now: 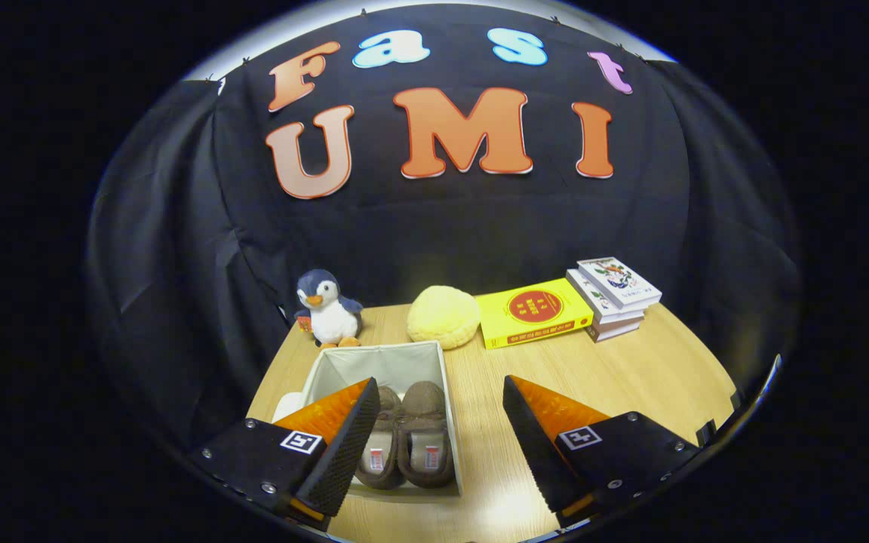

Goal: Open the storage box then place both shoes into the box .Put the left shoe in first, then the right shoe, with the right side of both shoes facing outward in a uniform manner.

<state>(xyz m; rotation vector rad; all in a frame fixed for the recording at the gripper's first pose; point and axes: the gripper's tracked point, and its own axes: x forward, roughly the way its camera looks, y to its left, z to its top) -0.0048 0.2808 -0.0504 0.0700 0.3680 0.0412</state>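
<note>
An open white fabric storage box [393, 360] stands on the wooden table, under and just ahead of my left finger. Two brown slipper-like shoes lie side by side inside it, toes pointing away: the left one [379, 445] is partly hidden by my left finger, the right one [425, 437] shows in full. My gripper [440, 407] hovers above the box's near end, open wide, nothing between its fingers. The right finger [536, 441] hangs over bare table to the right of the box.
Behind the box stand a plush penguin [327, 309] and a round yellow cushion [443, 317]. A yellow book [532, 313] and a small stack of books [615, 296] lie at the back right. A white thing [287, 407] peeks out left of the box.
</note>
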